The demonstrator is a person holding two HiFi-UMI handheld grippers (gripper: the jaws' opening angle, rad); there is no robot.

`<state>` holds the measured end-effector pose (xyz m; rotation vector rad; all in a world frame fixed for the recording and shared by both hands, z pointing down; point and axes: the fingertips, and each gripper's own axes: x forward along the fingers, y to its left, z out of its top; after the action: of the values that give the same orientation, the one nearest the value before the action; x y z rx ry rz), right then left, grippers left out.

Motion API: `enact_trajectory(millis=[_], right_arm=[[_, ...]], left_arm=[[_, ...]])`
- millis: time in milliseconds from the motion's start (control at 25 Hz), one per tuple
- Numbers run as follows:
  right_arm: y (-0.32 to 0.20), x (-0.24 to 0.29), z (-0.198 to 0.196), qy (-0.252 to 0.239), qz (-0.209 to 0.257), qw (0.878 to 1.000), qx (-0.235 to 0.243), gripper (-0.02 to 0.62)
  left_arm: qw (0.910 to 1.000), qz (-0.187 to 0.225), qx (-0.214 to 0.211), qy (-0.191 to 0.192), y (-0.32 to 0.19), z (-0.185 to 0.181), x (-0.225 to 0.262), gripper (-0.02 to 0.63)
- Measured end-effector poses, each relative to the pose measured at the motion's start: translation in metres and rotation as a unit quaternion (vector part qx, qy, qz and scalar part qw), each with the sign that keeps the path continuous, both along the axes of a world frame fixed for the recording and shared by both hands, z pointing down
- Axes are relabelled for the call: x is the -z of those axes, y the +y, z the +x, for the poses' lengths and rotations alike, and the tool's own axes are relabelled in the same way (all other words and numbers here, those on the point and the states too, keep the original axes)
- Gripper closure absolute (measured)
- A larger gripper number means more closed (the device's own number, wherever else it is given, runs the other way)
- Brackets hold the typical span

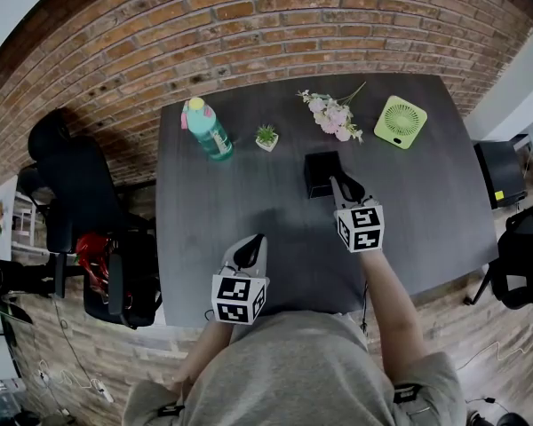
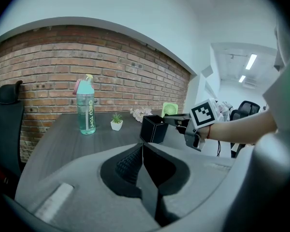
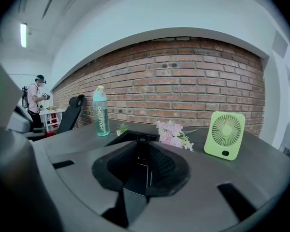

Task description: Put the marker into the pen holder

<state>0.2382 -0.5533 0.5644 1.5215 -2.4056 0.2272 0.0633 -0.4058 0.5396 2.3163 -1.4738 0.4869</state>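
Insertion is the step in hand. The right claw (image 3: 143, 151) is clamped on the black marker (image 3: 143, 140), whose round end pokes out between the jaws. In the head view it hangs at the near-right rim of the black pen holder (image 1: 321, 174), which sits at about 11 o'clock from the claw tip. Whether the marker's tip has crossed the rim I cannot tell. The left claw (image 1: 250, 249) is pinched together on nothing, low over the counter (image 1: 204, 211) at 7 o'clock from the holder, and takes no part.

As I judge it, the next move calls for bringing the marker over the opening, easing it down inside the walls, then parting the jaws so it drops in without tipping the holder.

The teal bottle (image 2: 86, 111), at 10 o'clock from the holder, carries vertical white letters that look like "CHICU TOY"; the last letters are unclear. The green fan (image 1: 401, 121), at 2 o'clock, shows no legible print.
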Motion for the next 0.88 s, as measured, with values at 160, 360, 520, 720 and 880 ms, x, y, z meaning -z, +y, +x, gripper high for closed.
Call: enact_trajectory(millis=[160,360,520,720,880], right_arm=[[0.0,0.001,0.0,0.004,-0.001,1.0,-0.001,0.526],[0.006,0.001,0.003,0.004,-0.003,1.0,-0.006,0.522],[0.019,0.005,0.007,0.005,-0.004,1.0,-0.01,0.512],[0.043,0.016,0.01,-0.001,0.004,1.0,-0.023,0.512],[0.068,0.032,0.007,-0.013,0.011,0.999,-0.035,0.512]], left_arm=[[1.0,0.001,-0.002,-0.001,0.002,0.001,0.001,0.588],[1.0,0.001,-0.004,0.0,0.004,0.0,0.002,0.588],[1.0,0.003,-0.005,0.004,0.005,-0.001,0.006,0.588],[0.9998,0.007,-0.015,0.009,0.012,0.001,0.011,0.588],[0.9995,0.01,-0.025,0.013,0.021,0.0,0.015,0.588]])
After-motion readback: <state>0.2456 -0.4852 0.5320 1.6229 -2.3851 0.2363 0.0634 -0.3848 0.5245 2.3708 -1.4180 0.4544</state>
